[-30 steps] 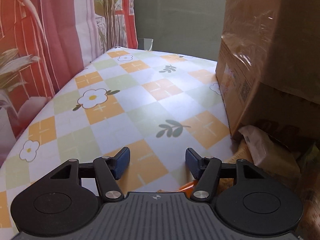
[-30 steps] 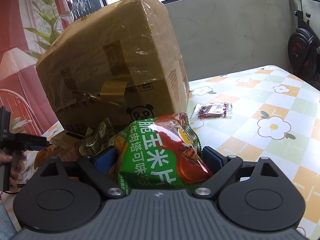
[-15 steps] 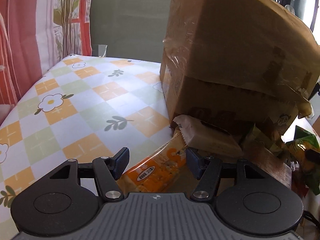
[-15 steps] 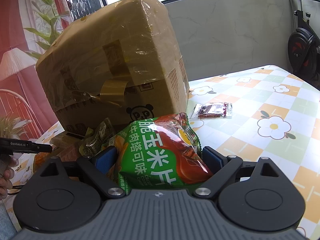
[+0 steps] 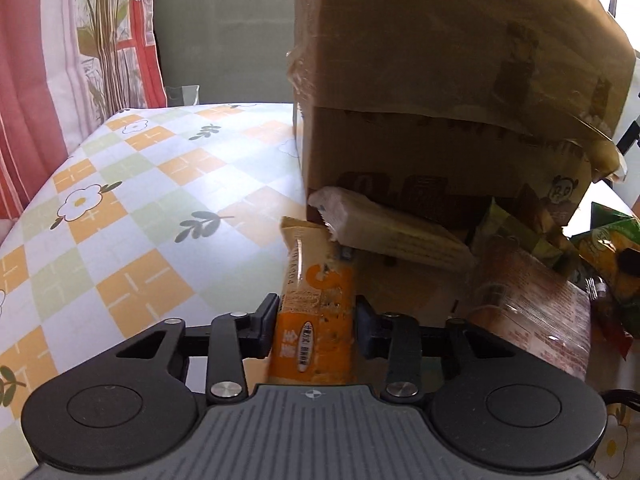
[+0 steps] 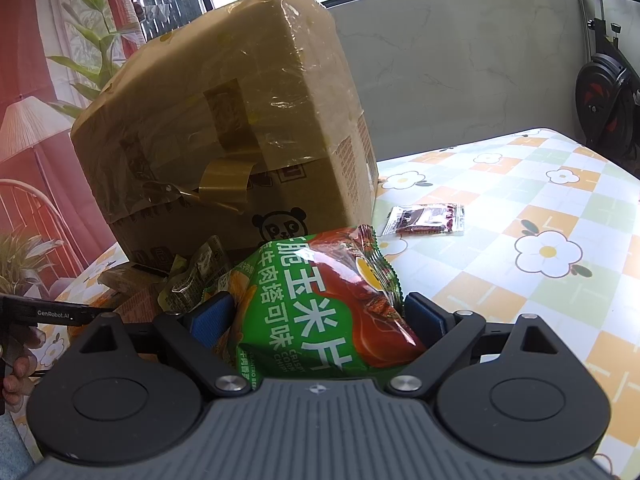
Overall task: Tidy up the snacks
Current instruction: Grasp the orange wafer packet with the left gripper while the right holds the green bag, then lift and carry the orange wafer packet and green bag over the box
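Against the near face of the taped cardboard box [image 5: 460, 92] lies the snack pile, and your left hand-held gripper [image 5: 316, 326] has its jaws closing on an orange snack bar [image 5: 316, 312] at the pile's left edge; both pads look to be touching the wrapper, though the right one is in shadow. The bar's far end tucks under a pale wafer packet [image 5: 392, 232] that leans on the box's lower edge. Just right of that sits a reddish-brown packet [image 5: 532, 312].

Your right hand-held gripper [image 6: 316, 316] is clamped on a green and red corn chip bag [image 6: 320, 312], held in front of the box. A small dark red sachet [image 6: 424, 220] lies alone on the flowered bench [image 6: 540, 200], to the right of the box.
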